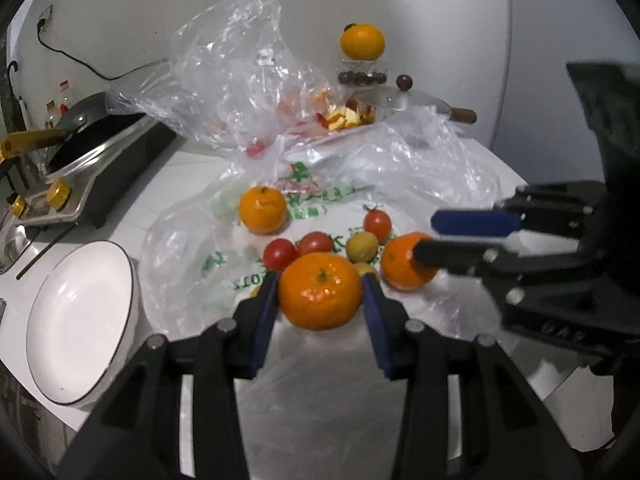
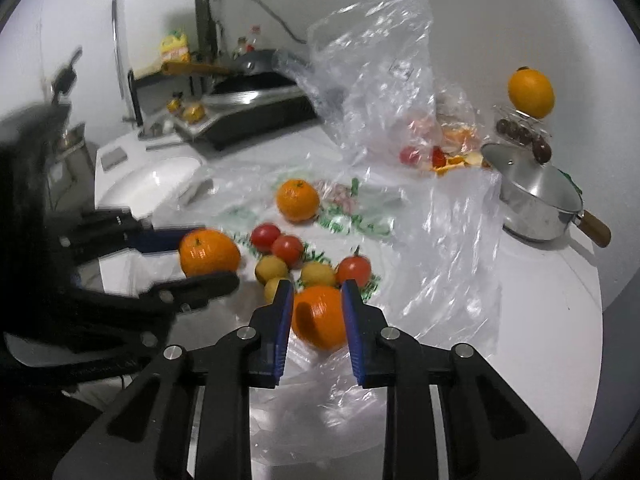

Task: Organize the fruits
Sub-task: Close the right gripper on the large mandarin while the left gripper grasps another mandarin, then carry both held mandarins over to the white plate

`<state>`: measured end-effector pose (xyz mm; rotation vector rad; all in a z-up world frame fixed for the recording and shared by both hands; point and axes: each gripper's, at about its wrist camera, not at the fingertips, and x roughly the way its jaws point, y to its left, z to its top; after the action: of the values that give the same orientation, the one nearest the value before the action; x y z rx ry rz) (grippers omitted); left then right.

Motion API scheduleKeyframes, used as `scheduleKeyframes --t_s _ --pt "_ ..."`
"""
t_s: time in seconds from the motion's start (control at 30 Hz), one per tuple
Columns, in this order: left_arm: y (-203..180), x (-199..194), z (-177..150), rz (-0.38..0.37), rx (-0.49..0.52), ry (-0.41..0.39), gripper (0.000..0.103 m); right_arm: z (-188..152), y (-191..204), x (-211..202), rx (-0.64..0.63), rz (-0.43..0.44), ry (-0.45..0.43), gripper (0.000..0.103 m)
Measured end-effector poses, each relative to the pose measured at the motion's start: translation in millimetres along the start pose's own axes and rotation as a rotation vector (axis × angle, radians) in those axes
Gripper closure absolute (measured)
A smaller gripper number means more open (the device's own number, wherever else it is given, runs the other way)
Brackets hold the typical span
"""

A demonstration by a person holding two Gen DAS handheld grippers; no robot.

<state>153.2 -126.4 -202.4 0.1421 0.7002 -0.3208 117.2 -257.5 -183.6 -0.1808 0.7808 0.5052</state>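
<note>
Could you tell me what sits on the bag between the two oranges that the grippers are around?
In the right wrist view, small yellow fruits and cherry tomatoes lie between the left orange and right orange.

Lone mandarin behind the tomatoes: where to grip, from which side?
Across its widest middle, jaws level. The mandarin sits stem-up and squat on the bag, apart from the tomatoes. Probably come from the plate side, which looks open; the pile crowds the other side.

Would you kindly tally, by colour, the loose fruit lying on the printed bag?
Orange: 3
Red: 3
Yellow: 3
Total: 9
</note>
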Motion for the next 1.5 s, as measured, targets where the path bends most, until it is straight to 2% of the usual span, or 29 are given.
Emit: scheduleKeyframes --t_s 0.13,0.2,0.27,0.33,0.6,0.67,1.03,1.5 --pt "4 -8 0 0.009 -0.008 -0.009 0.060 -6 1 5 0.013 -0.016 0.030 0.075" --pt "7 -12 1 0.015 -0.012 -0.016 0.060 -6 0 6 0.022 -0.024 0.037 0.069" --pt "9 -15 1 0.022 -0.015 -0.022 0.060 -6 -2 11 0.032 -0.032 0.051 0.054" --pt "13 -20 1 0.031 -0.018 -0.029 0.060 -7 -3 18 0.041 -0.042 0.070 0.052" --pt "31 -34 -2 0.066 -0.046 -0.051 0.060 -10 -4 39 0.043 -0.058 0.111 0.052" --pt "35 -37 -2 0.070 -0.052 -0.060 0.060 -10 -3 42 0.038 -0.062 0.128 0.055" --pt "55 -57 -12 0.089 -0.080 -0.090 0.060 3 12 19 0.031 -0.075 0.060 0.056" --pt "86 -82 -28 0.118 -0.125 -0.126 0.060 27 55 1 -0.023 -0.036 0.008 0.056"
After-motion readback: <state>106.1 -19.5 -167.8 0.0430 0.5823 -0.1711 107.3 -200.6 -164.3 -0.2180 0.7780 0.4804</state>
